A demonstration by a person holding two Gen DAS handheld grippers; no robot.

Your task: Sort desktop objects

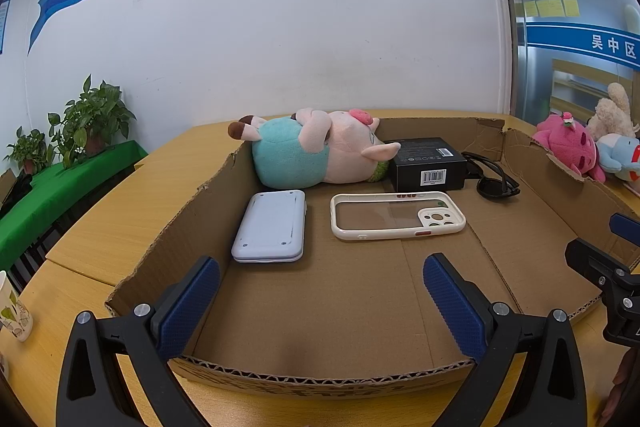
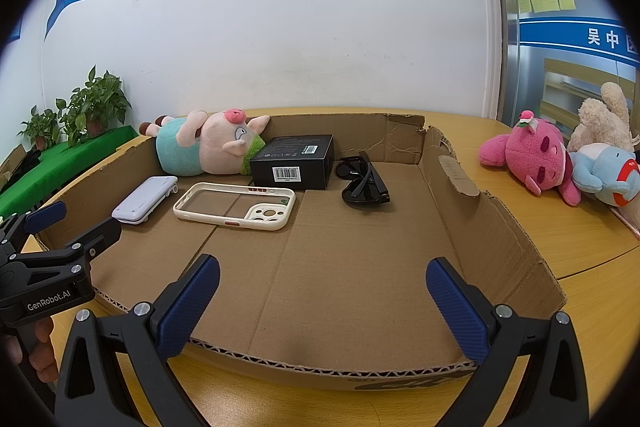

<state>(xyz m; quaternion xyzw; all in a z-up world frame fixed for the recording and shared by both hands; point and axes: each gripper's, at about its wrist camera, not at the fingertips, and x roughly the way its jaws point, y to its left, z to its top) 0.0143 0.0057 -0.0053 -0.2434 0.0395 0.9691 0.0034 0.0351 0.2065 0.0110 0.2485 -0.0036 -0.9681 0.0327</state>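
Observation:
A shallow cardboard box (image 1: 360, 307) (image 2: 360, 287) lies on the wooden table. In it lie a pig plush in a teal shirt (image 1: 316, 147) (image 2: 204, 143), a black box (image 1: 428, 163) (image 2: 294, 167), black sunglasses (image 1: 494, 179) (image 2: 362, 183), a white phone case (image 1: 396, 215) (image 2: 236, 205) and a pale blue folded device (image 1: 270, 227) (image 2: 144, 205). My left gripper (image 1: 322, 303) is open and empty over the box's near edge. My right gripper (image 2: 322, 303) is open and empty beside it. Each gripper shows in the other's view, the right (image 1: 604, 267) and the left (image 2: 60, 239).
A pink plush (image 2: 528, 155) (image 1: 568, 143), a cream plush (image 2: 604, 123) and a blue plush (image 2: 604, 171) lie on the table right of the box. A paper cup (image 1: 14, 311) stands at the left. Potted plants (image 1: 92, 119) stand on a green-covered table at the far left.

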